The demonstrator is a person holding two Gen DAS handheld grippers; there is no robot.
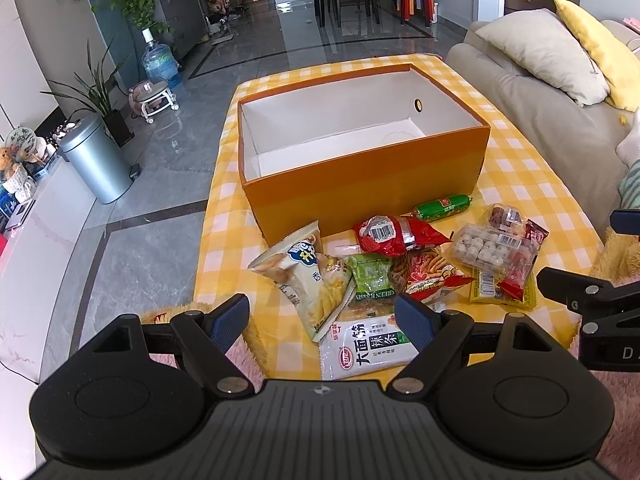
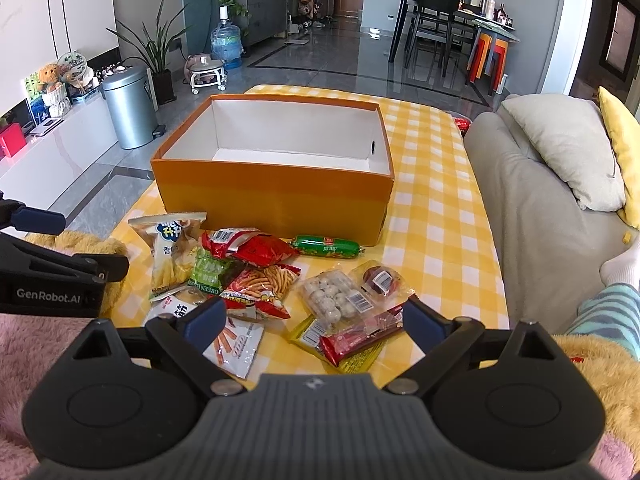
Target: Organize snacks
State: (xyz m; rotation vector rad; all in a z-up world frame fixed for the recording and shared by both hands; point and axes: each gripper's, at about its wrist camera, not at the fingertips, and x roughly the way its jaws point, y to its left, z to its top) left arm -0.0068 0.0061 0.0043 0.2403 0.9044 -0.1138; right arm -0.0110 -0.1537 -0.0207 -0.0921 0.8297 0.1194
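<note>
An open orange box [image 1: 368, 188] with a white empty inside stands on the yellow checked table [image 1: 520, 184]; it also shows in the right wrist view [image 2: 276, 196]. Several snack packs lie in front of it: a pale chips bag [image 1: 304, 276], a red bag [image 1: 396, 234], a green sausage [image 1: 442, 207], a white pack [image 1: 366, 350], a clear tray of balls [image 2: 332, 294], a red bar [image 2: 360, 338]. My left gripper [image 1: 322, 320] is open above the near packs. My right gripper [image 2: 314, 324] is open above the near packs too.
A grey sofa [image 2: 540, 208] with cushions runs along the right of the table. A metal bin [image 2: 130, 108] and plants stand on the floor to the left. Pink and yellow fluffy fabric [image 2: 48, 344] lies at the near edge.
</note>
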